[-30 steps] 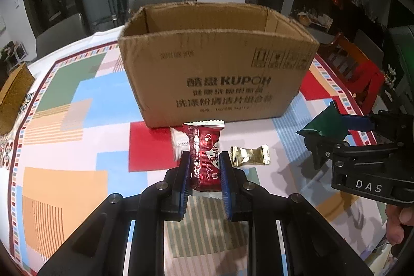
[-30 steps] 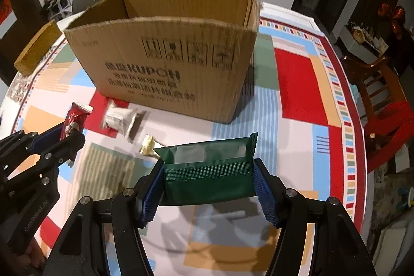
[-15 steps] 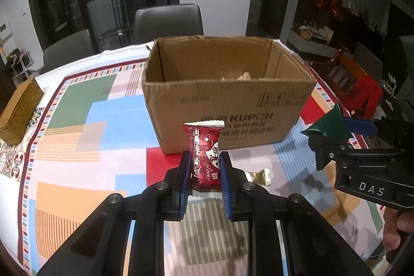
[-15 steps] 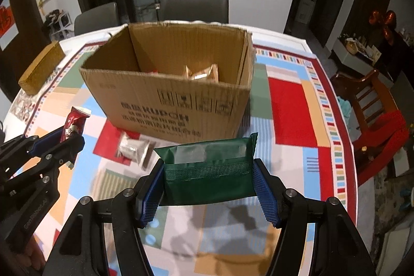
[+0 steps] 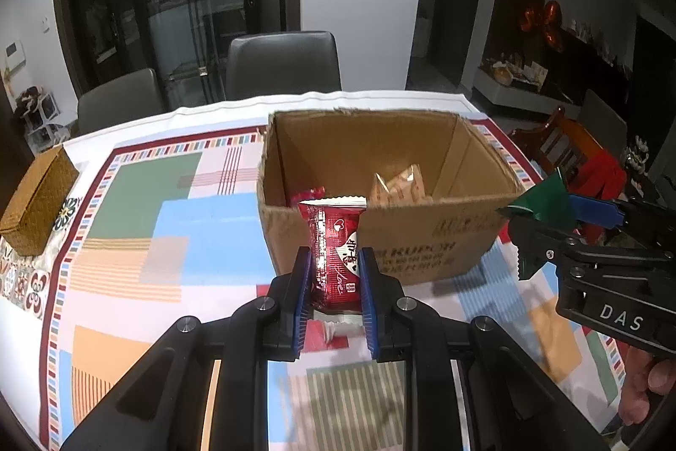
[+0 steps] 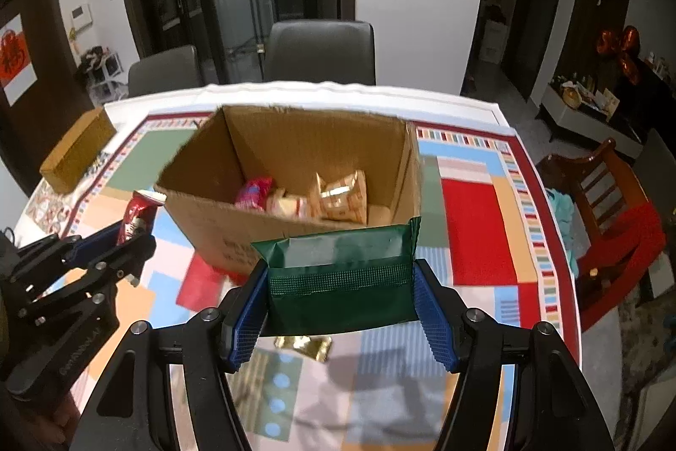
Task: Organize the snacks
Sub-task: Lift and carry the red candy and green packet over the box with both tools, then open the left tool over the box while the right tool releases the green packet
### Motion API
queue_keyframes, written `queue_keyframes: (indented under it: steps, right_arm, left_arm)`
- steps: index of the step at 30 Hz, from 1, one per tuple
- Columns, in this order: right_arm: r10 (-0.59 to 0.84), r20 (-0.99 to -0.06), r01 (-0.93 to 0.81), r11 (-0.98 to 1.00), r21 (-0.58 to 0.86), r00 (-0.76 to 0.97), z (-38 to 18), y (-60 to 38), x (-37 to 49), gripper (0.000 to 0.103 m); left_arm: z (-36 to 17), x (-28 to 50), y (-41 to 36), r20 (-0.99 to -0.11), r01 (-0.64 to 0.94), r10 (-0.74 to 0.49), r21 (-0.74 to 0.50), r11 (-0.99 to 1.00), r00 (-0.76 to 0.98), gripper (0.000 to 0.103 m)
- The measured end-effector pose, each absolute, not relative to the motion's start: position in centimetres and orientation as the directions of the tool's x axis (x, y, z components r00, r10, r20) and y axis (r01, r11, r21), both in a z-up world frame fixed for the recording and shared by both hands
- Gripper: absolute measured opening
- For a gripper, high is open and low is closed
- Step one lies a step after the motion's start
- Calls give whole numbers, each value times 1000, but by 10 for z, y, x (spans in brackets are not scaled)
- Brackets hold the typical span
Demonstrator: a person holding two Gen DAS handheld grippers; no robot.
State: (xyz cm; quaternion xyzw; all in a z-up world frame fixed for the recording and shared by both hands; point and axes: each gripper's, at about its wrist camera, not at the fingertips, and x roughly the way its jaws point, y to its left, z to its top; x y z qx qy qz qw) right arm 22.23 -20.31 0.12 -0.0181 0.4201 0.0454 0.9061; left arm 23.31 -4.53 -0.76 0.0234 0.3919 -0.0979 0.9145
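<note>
— Both grippers are rising since a second ago; the cardboard box (image 6: pixel 291 172) interior is showing now.

— Left gripper (image 5: pixel 336 284) is pinching the red packet (image 5: pixel 336 239), right gripper (image 6: pixel 340 296) clamping the green pouch (image 6: pixel 338 273) crosswise (box lying just beyond both).

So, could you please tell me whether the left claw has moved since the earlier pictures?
Yes. The left claw, shut on the red snack packet, has risen: the cardboard box now sits lower in its view, with the inside showing.

"KUPOH" is printed on the cardboard box (image 5: pixel 422 252), "DAS" on the right gripper (image 5: pixel 517 214), and "Love" on the red snack packet (image 5: pixel 336 265).
</note>
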Motion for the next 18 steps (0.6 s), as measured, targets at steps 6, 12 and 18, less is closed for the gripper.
queue_keyframes:
  steps: [6, 12, 18]
  right_arm:
    - [76, -735, -96, 995, 15, 673, 13, -199, 232, 66]
    - [82, -714, -92, 995, 25, 695, 22, -197, 243, 66]
    - [86, -697, -82, 996, 39, 711, 25, -199, 256, 66]
  left_arm:
    - [1, 245, -41, -708, 193, -161, -35, 980, 688, 22]
    - [10, 261, -40, -693, 194, -164, -36, 980, 702, 22]
    - [13, 275, -42, -680, 200, -164, -26, 979, 715, 22]
